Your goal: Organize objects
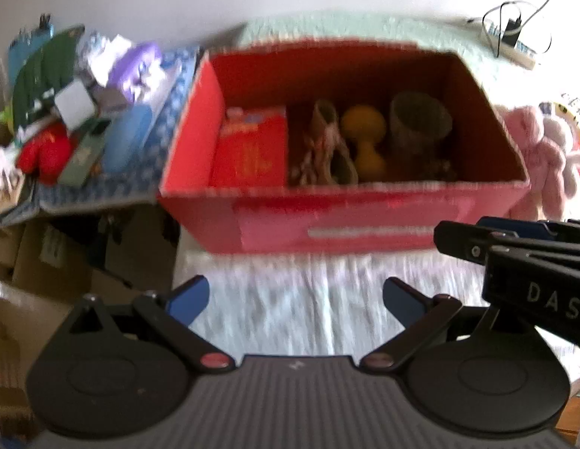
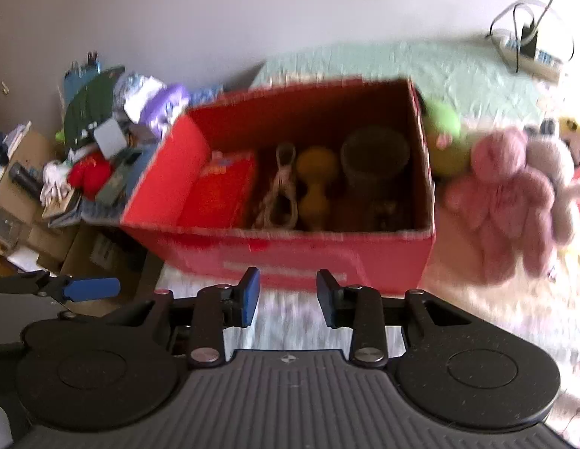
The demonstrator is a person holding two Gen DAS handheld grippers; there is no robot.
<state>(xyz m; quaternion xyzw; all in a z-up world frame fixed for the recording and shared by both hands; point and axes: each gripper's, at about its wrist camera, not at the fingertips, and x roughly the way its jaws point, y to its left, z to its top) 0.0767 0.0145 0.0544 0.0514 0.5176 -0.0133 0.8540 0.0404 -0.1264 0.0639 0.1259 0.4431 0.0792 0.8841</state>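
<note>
Both grippers tilt down over a pale bedcover, just short of the red box (image 1: 338, 220). The left gripper (image 1: 295, 301) has its jaws spread wide, nothing between them. The right gripper (image 2: 288, 301) is part open with its jaws opening, also empty. Inside the box lie a red packet (image 1: 250, 149), a yellow dumbbell (image 1: 366, 142) and a dark cup (image 1: 419, 118). A pink plush toy (image 2: 503, 194) lies just right of the box.

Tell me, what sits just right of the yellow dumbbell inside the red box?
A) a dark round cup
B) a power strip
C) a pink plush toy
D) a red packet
A: in the red box, the dark round cup stands right of the yellow dumbbell.
</note>
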